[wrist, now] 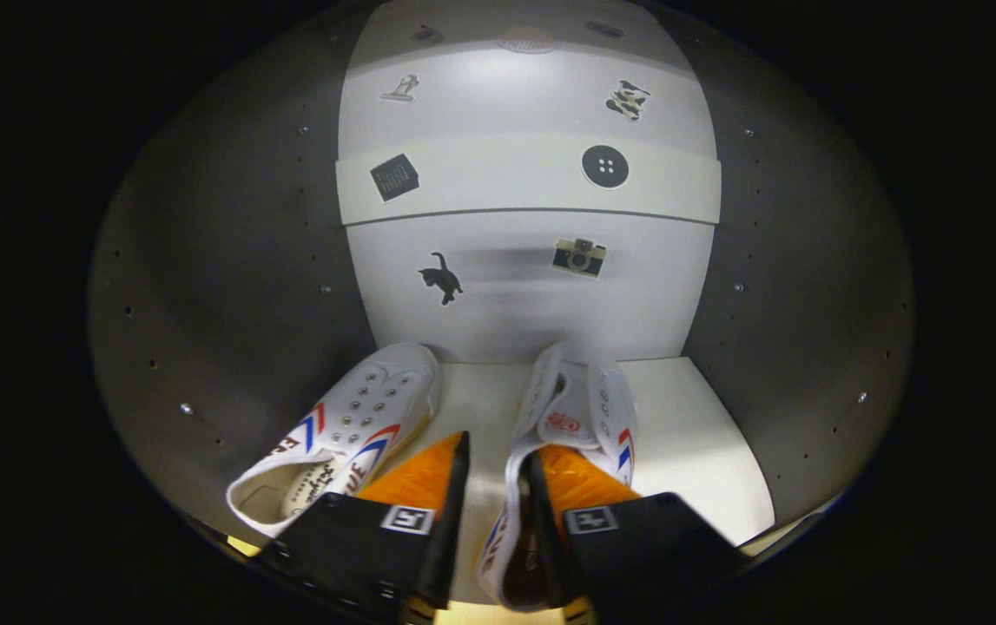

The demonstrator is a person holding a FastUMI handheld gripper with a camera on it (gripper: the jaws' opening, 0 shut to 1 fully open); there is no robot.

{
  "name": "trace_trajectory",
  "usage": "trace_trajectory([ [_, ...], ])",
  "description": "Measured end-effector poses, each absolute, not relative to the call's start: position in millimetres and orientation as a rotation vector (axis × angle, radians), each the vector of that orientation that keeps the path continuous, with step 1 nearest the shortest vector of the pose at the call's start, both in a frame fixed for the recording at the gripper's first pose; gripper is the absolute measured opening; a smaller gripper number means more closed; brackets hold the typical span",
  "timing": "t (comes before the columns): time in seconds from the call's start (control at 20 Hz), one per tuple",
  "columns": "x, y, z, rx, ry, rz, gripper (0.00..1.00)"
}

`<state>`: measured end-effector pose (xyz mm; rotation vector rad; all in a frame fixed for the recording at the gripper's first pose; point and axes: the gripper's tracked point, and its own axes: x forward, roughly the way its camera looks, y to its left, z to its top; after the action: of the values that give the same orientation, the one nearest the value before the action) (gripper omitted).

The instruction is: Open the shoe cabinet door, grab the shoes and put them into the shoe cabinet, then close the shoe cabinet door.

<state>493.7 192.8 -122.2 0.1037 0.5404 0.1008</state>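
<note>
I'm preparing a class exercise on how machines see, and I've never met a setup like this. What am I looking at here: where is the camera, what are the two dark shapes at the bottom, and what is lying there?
The camera rides on a hand-held gripper and looks forward along its two fingers; those are the dark shapes at the bottom. A person carries this tool; there is no robot arm.

You are looking into a shoe cabinet with dark side walls, a pale shelf floor and a white back panel carrying small stickers, such as a cat and a camera.

Two white sneakers lie on the shelf. The left sneaker lies beside the fingers, untouched. The right sneaker has one finger reaching into its opening. The fingers stand apart, so the gripper is open.
</note>
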Motion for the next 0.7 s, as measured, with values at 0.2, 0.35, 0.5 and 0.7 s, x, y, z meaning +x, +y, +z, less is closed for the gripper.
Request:
trace_trajectory([
  [0.2, 469.3, 193.3, -109.0, 0.066, 0.502, 0.093, 0.76],
  [0.35, 447.8, 189.3, -94.0, 0.017, 0.456, 0.071, 0.91],
  [0.5, 414.8, 189.8, -72.0, 0.005, 0.391, 0.062, 1.0],
  [0.7, 358.4, 194.4, -36.6, -0.024, 0.278, 0.064, 1.0],
])
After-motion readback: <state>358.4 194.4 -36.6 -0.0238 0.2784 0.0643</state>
